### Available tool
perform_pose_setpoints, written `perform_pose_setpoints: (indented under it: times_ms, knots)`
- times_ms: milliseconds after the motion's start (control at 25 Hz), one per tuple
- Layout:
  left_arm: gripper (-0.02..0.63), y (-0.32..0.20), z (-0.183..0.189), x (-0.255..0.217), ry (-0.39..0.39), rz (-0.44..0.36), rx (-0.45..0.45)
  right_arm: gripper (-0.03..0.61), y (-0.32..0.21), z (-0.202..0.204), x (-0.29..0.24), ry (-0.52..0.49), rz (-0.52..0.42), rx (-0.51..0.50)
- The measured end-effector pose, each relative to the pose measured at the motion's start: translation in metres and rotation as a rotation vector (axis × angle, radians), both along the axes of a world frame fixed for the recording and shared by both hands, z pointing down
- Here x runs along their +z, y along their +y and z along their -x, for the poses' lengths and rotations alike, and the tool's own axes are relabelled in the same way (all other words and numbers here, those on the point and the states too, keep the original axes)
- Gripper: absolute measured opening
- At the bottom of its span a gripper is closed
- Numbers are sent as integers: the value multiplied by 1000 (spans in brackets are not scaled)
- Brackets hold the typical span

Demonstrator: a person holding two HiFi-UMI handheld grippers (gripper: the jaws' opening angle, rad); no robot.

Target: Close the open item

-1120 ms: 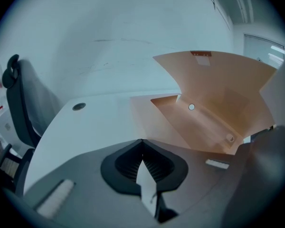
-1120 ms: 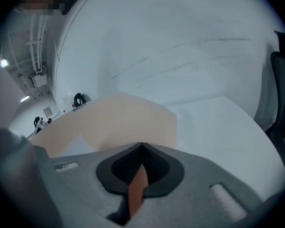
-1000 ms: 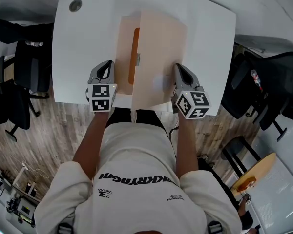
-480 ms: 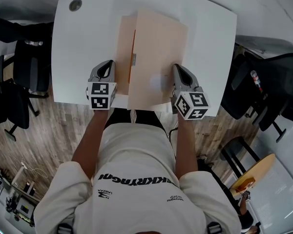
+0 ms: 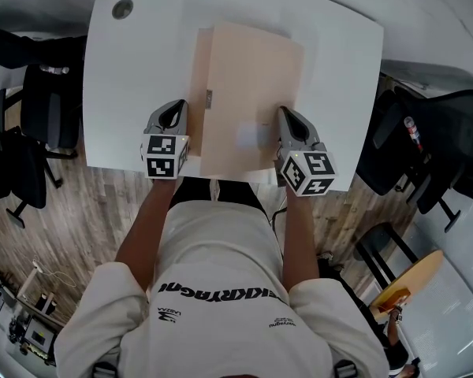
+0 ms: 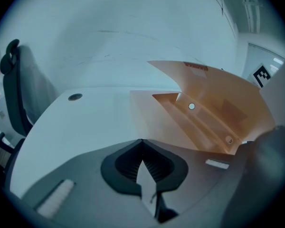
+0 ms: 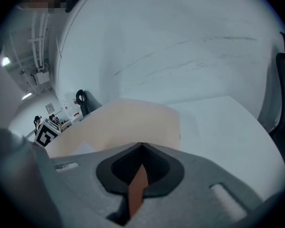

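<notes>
The folder (image 5: 248, 93) runs lengthwise from the desk's (image 5: 134, 69) near edge between the closed, empty left gripper (image 5: 175, 105) and right gripper (image 5: 287, 112), its raised cover's (image 6: 213, 87) free edge nearer the left.

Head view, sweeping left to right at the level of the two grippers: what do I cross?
In order: black chair on the left → left gripper → folder → right gripper → black chair on the right.
</notes>
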State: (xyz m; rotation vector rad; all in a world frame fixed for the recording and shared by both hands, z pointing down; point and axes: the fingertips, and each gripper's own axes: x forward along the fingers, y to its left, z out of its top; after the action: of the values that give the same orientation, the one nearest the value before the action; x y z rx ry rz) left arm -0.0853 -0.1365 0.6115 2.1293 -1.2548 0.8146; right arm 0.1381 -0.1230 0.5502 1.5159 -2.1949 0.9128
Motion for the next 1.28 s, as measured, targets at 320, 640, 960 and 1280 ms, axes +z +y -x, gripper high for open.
perform_pose_setpoints:
  times_ms: [320,640,960,1280]
  knots:
    - [6,-1,-3,-1,21,1,1,-2,-2,4,0,20,3,-25]
    - [5,0,-5,-1,55,12,4,-2,-1,9,5,48,23,-53]
    - [5,1,-8,-3,87,22,2,-2,-1,13,8,76,32,-73]
    - [5,0,-9,-2,90,24,7,-2,-3,19,13,129,45,-107]
